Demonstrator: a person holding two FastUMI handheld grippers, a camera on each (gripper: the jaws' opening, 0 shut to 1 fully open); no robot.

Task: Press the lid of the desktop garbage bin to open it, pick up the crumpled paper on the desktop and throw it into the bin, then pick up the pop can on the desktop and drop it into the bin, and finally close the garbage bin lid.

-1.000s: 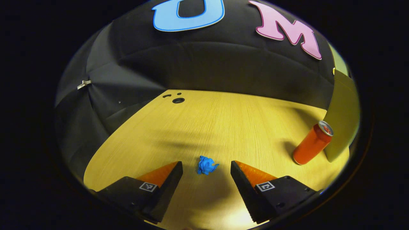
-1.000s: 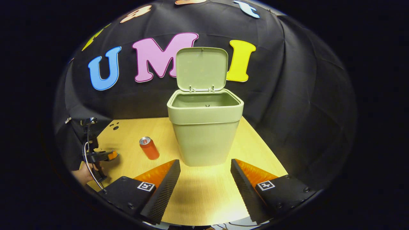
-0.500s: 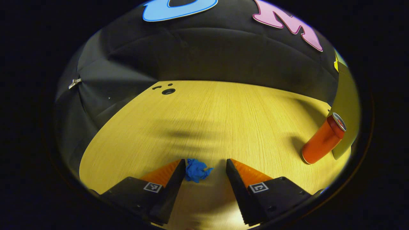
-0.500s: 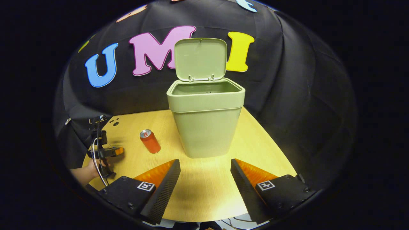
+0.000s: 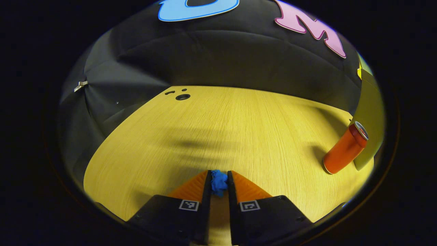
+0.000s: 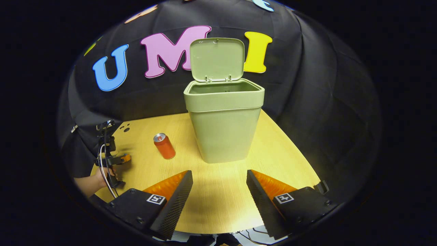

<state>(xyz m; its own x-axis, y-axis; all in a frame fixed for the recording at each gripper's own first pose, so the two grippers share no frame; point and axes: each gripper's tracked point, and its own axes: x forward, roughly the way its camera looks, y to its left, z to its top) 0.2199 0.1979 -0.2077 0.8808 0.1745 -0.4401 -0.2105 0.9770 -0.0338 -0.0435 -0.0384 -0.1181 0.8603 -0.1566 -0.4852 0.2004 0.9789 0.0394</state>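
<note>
In the left gripper view a small blue crumpled paper (image 5: 219, 182) is pinched between both fingers of my left gripper (image 5: 218, 181), low over the wooden table (image 5: 232, 130). An orange pop can (image 5: 345, 149) stands at the right, next to the green bin's side (image 5: 370, 112). In the right gripper view the green bin (image 6: 225, 130) stands mid-table with its lid (image 6: 217, 58) raised upright. The pop can (image 6: 164, 146) stands left of it. My right gripper (image 6: 218, 191) is open near the table's front edge, short of the bin. The left gripper (image 6: 114, 160), held by a hand, is at the far left.
The black cloth wall closes off the back and sides of the table. A round cable hole (image 5: 182, 97) sits in the table's far left corner. Bare wood lies between the can and the left gripper.
My left gripper has closed its fingers on the blue paper, which lay loose between them before. The right gripper has drifted slightly, with the bin now a bit farther and to the right.
</note>
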